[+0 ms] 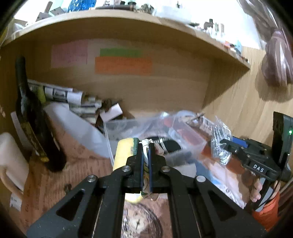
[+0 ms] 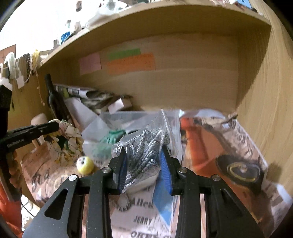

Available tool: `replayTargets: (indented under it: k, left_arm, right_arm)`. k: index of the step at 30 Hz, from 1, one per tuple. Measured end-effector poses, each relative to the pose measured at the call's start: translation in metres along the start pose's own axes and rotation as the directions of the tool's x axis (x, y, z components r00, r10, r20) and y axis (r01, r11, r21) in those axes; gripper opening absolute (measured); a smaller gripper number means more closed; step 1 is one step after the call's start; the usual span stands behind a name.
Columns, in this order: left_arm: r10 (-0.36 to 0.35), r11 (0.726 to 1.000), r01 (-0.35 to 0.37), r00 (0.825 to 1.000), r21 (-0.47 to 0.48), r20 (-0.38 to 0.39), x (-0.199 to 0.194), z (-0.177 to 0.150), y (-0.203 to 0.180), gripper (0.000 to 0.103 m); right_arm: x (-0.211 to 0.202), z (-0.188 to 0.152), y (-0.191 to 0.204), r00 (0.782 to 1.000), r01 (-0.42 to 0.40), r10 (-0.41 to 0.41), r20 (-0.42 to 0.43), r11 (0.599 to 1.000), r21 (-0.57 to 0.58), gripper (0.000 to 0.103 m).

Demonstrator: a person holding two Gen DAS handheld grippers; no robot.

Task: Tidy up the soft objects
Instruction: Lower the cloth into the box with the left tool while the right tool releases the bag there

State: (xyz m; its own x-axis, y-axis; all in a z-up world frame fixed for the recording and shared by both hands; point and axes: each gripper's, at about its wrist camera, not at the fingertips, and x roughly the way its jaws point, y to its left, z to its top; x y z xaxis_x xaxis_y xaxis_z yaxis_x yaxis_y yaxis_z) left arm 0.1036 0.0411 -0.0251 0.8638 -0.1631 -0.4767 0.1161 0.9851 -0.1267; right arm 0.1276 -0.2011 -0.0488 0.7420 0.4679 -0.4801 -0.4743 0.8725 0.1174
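Note:
My left gripper [image 1: 146, 146] is shut on a floral white-and-yellow cloth [image 1: 146, 157]; the same cloth [image 2: 67, 139] hangs bunched from that gripper [image 2: 56, 126] in the right wrist view. A yellow sponge with a green edge [image 1: 124, 152] lies just left of the left fingers. My right gripper [image 2: 144, 150] is closed on a clear plastic bag of black-and-white speckled cord [image 2: 144, 152], lifted off the desk; in the left wrist view that gripper [image 1: 225, 144] holds crinkled plastic [image 1: 219, 144]. A small yellow ball [image 2: 85, 164] lies on the desk.
A clear plastic box [image 2: 117, 124] with a green item [image 2: 113, 139] sits behind the bag. A dark bottle [image 1: 31, 117], rolled papers [image 1: 60, 95] and a white container [image 1: 11, 157] crowd the left. An orange printed bag [image 2: 219, 146] lies on the right. A shelf [image 2: 164, 16] hangs overhead.

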Motion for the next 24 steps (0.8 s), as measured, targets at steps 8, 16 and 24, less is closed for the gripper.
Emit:
replayTargets:
  k: [8,16,24]
  left_arm:
    - [0.008,1.000,-0.008,0.999,-0.011,0.035,0.022,0.027,0.007,0.003]
    - [0.062,0.998,-0.062,0.998,0.007,0.018,0.067,0.035,0.006,0.003]
    - [0.022,1.000,-0.019,0.991,0.019,-0.135,0.127,0.019,-0.001,0.003]
  right_arm:
    - [0.013,0.027,-0.002,0.998,0.013,-0.011,0.059,1.000,-0.024,0.031]
    - [0.047,0.036,-0.005,1.000,0.011,-0.010,0.025,0.999,-0.037,0.031]
    - [0.084,0.031,-0.004,0.998,0.006,-0.010,-0.068,0.998,-0.065,0.031]
